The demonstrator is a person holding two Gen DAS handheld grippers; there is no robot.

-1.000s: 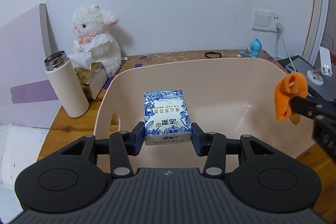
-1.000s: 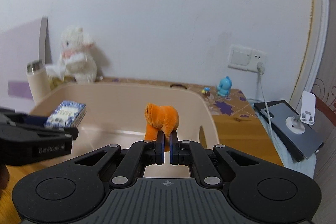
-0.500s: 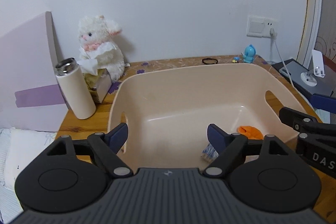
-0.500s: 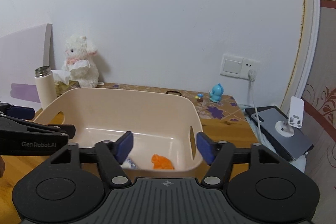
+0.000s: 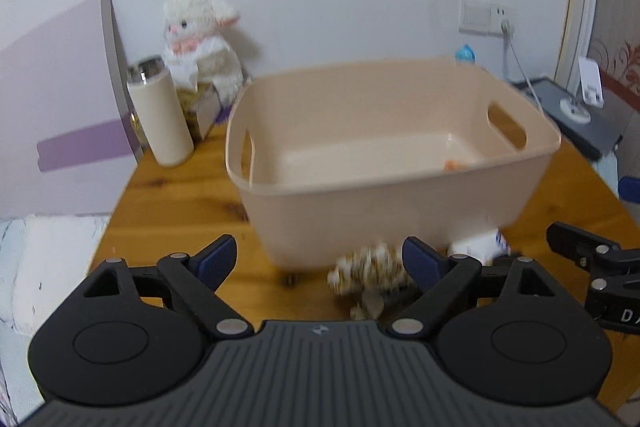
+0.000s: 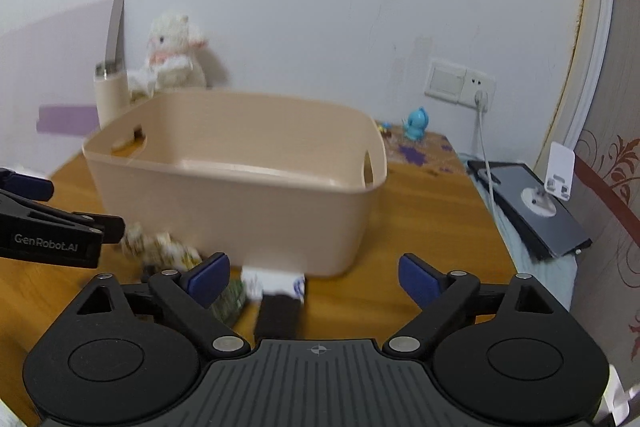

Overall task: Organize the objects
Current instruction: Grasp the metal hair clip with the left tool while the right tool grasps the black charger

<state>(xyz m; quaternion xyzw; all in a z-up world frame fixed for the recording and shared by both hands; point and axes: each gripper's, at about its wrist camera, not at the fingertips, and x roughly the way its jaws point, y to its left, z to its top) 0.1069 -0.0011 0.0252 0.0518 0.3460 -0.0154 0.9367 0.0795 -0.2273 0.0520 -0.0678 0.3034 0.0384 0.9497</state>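
Holding both grippers low before the beige plastic tub, we keep the left gripper and right gripper wide open, empty. A blurred speckled plush toy lies beside the tub's front wall; an orange scrap barely shows inside.

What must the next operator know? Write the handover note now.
Left gripper: open, empty, low over the table in front of the beige bin.
Right gripper: open, empty, beside it.
Done: an orange toy lies in the bin; anything else inside is hidden by the wall.
Left: a spotted plush toy, a white packet, a black block and a greenish item still sit on the table in front of the bin. Views are blurred.
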